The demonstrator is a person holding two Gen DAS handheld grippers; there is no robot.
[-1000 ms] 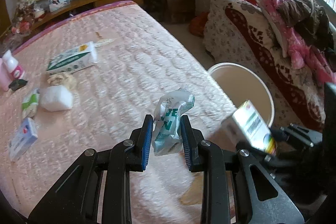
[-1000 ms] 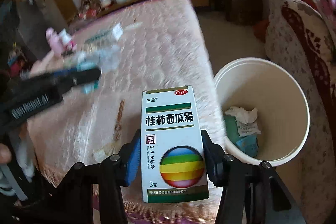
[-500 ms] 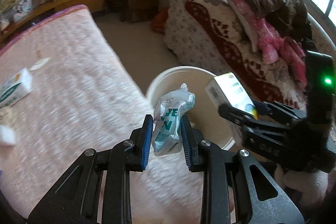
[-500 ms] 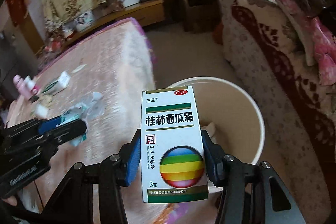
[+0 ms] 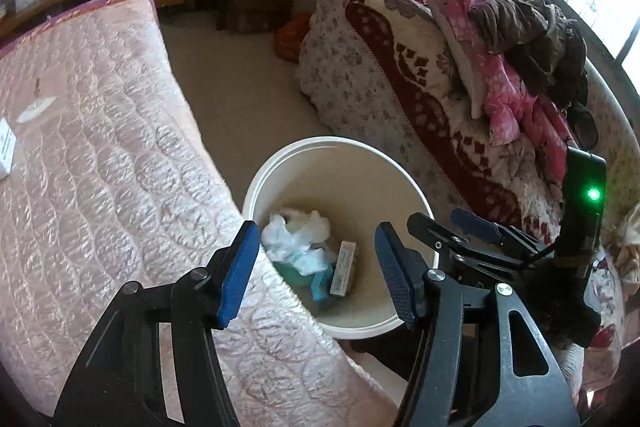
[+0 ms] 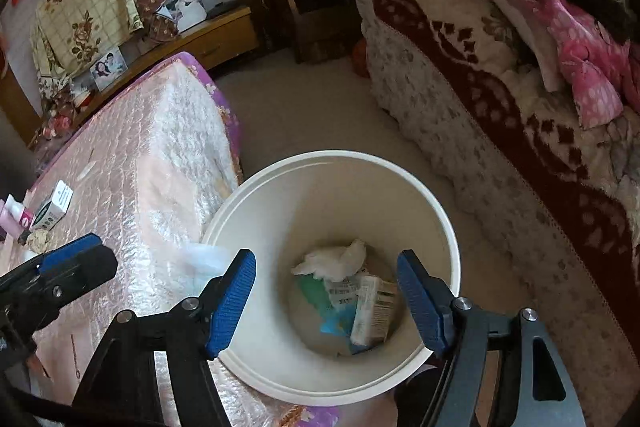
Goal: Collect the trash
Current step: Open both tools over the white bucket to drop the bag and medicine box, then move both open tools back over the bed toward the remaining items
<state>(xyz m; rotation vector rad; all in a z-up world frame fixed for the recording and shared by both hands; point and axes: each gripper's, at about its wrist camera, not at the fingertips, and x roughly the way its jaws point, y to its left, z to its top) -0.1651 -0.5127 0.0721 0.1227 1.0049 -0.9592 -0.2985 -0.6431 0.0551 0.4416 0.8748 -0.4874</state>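
Note:
A white trash bucket [image 5: 344, 151] [image 6: 448, 227] stands on the floor beside the pink mattress. My left gripper [image 5: 318, 269] is open and empty above the bucket's near edge. My right gripper [image 6: 326, 301] is open and empty right over the bucket. Inside lie the medicine box [image 6: 374, 309] [image 5: 343, 269], crumpled white tissue [image 6: 334, 261] [image 5: 296, 229] and bluish-green wrappers [image 6: 320, 297]. A pale plastic wrapper [image 6: 208, 261] shows at the bucket's left rim beside my right gripper's left finger. More trash stays on the mattress: a small white-green box [image 6: 54, 207] and a crumpled wad [image 6: 38, 239].
The pink quilted mattress [image 5: 100, 155] fills the left. A blanket-covered sofa [image 5: 420, 99] with piled clothes is on the right. A strip of beige floor [image 5: 248, 87] runs between them to a wooden shelf at the back. A pink bottle [image 6: 14, 217] sits on the mattress's far left.
Both grippers swung from the mattress to over the bucket and opened. The crumpled wrapper left my left gripper and the medicine box left my right gripper; the box now lies in the bucket.

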